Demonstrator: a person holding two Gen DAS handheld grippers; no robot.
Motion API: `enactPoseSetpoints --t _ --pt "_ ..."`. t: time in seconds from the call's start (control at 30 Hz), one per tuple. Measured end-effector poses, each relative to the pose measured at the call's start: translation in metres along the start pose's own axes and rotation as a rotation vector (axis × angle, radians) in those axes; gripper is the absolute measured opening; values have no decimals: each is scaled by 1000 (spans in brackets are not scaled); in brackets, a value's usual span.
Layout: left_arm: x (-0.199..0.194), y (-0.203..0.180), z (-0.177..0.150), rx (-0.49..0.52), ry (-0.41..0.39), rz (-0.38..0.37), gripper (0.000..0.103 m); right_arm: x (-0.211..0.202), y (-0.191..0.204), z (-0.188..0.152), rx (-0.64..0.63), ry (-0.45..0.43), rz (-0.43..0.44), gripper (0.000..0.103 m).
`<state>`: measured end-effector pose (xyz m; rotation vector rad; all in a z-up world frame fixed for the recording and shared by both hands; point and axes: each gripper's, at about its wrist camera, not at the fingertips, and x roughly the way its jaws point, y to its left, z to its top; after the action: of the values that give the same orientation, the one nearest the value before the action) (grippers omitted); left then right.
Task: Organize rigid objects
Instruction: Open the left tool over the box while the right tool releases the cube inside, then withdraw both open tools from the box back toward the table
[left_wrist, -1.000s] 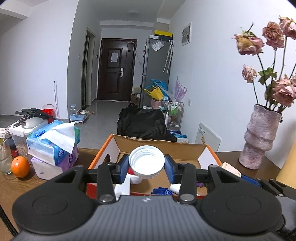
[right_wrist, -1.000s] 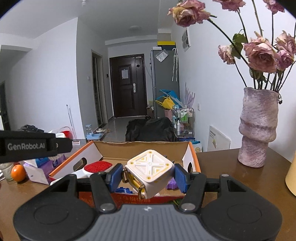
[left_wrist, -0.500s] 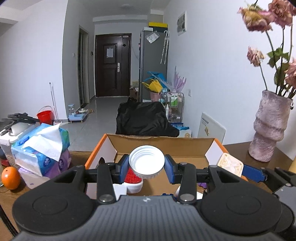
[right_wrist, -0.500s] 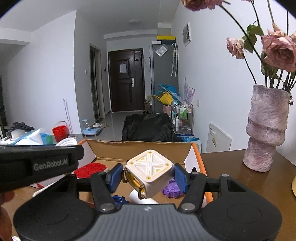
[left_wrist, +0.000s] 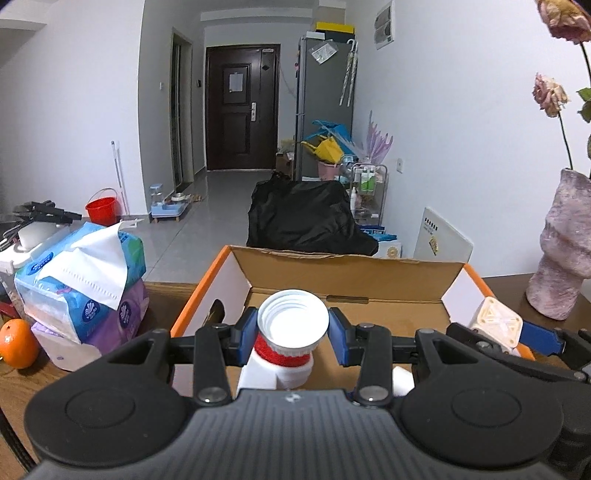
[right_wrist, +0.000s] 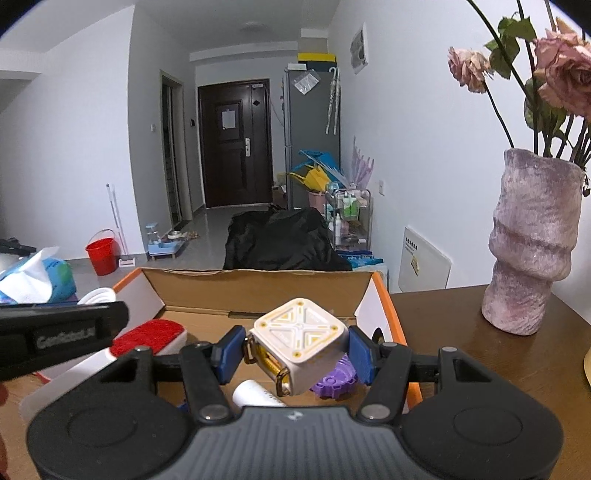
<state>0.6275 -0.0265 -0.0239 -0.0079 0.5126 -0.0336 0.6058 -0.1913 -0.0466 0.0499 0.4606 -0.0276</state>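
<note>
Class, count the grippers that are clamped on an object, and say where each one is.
2. The left gripper grips a white lid over the cardboard box; the right gripper grips a white cube above the box's right side.

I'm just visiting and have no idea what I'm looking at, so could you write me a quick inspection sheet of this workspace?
Surface: brown wooden table, partly covered.
Job's things: open cardboard box holding a red-topped piece, a purple gear and a white tube; white cap and cube held over it.
Clutter: tissue packs, orange, vase of dried roses.
Grippers: left claw shut on the cap; right claw shut on the cube.
Cables: nothing seen.
Surroundings: hallway, dark door, fridge, red bucket, black bag.
</note>
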Motion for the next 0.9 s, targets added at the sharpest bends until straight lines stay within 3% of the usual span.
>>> enactPoseSetpoints --t 0.5,0.57,0.6,0.63,0.7,0.77,0.8,0.9 --pt "18 7 -6 -15 49 44 42 16 -8 -3 15 41 -25 59" --pt "18 7 -6 -12 52 47 46 18 -8 -4 18 54 -25 59" --pt "18 7 -5 -10 54 54 55 19 -9 -4 19 57 -29 59" --pt "18 7 -5 -11 53 63 72 19 -10 -4 20 56 -34 60" --pt "14 9 -4 -19 33 88 87 18 -11 -3 26 57 -43 79" --pt "10 10 -3 -20 22 109 93 16 -13 -3 33 47 -58 93" --pt "9 11 -3 -27 20 115 103 15 -13 -3 35 42 -69 94" --pt "7 13 -2 -37 12 133 103 17 -15 -2 40 53 -77 101"
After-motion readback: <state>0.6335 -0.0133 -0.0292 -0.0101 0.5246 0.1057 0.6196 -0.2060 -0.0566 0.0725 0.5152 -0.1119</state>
